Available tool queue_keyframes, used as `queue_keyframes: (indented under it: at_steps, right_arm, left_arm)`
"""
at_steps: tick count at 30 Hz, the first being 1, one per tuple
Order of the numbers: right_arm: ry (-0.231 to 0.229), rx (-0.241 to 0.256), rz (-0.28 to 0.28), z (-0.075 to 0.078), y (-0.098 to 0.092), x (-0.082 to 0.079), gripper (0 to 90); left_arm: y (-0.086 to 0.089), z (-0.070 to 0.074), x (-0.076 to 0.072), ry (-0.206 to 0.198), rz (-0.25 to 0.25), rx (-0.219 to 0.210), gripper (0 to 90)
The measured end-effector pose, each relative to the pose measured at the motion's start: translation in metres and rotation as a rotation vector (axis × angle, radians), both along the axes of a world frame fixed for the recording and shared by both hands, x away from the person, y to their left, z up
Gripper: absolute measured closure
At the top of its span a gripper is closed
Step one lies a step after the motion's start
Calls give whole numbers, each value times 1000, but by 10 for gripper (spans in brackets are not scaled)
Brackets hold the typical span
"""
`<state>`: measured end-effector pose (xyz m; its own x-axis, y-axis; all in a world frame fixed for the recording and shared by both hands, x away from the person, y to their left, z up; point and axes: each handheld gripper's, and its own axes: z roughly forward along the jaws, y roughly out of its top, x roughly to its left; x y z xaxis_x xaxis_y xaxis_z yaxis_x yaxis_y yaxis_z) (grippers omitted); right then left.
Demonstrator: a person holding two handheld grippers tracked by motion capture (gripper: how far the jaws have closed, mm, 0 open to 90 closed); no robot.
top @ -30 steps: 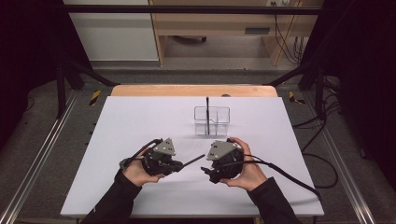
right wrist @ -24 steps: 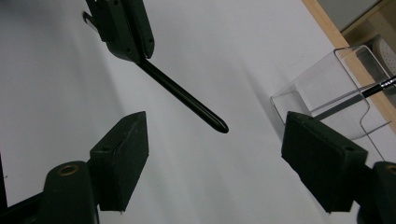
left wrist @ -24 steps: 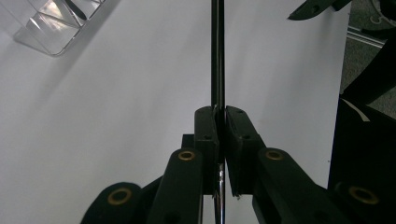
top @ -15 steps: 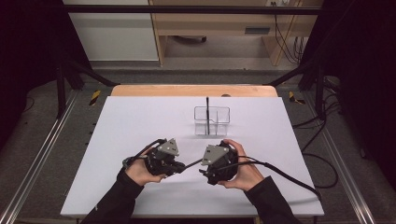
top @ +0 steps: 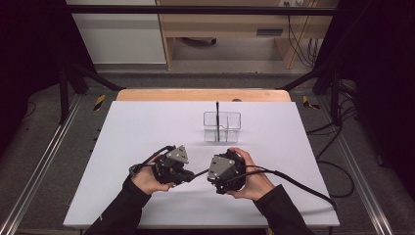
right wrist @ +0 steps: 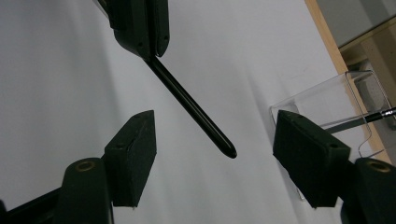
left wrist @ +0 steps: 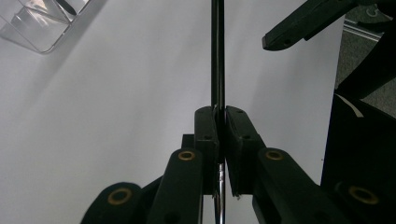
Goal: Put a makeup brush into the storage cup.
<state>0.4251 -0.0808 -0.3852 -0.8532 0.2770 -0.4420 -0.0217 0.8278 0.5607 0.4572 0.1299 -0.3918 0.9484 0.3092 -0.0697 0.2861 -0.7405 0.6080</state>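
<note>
My left gripper [top: 187, 176] [left wrist: 220, 126] is shut on a slim black pen [left wrist: 217, 56] [top: 199, 173], held near its back end. The pen's tip points toward my right gripper [top: 214, 179]. In the right gripper view the pen [right wrist: 191, 107] reaches down between the jaws of the right gripper [right wrist: 212, 135], which stand wide open and touch nothing. The left gripper [right wrist: 140, 28] shows at the top of that view. A clear plastic holder [top: 222, 126] [right wrist: 336, 102] [left wrist: 42, 23] stands farther back on the table. A second black pen [top: 217, 110] [right wrist: 373, 117] leans in it.
The white tabletop [top: 147, 127] spreads out to all sides of the two hands. A wooden strip [top: 203, 95] runs along its far edge. Metal rails [top: 39, 166] flank the table, and a cable [top: 298, 183] trails off the right gripper.
The right gripper has shifted a little to the left, closer to the left gripper, so the pen tip now lies between its open jaws. The left gripper has barely moved.
</note>
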Motion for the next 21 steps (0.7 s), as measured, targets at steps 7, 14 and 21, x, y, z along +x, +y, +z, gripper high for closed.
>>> queue_keyframes:
  at_steps: [7,14,21]
  right_arm:
    - [-31,-56,24,-4,4,0,364]
    - [-43,-87,74,-8,7,-1,435]
    - [-56,-136,106,-12,10,-2,497]
  left_arm:
    - [-3,0,1,9,-8,10,835]
    - [-5,0,1,18,-16,6,835]
    - [-11,3,0,25,-20,14,835]
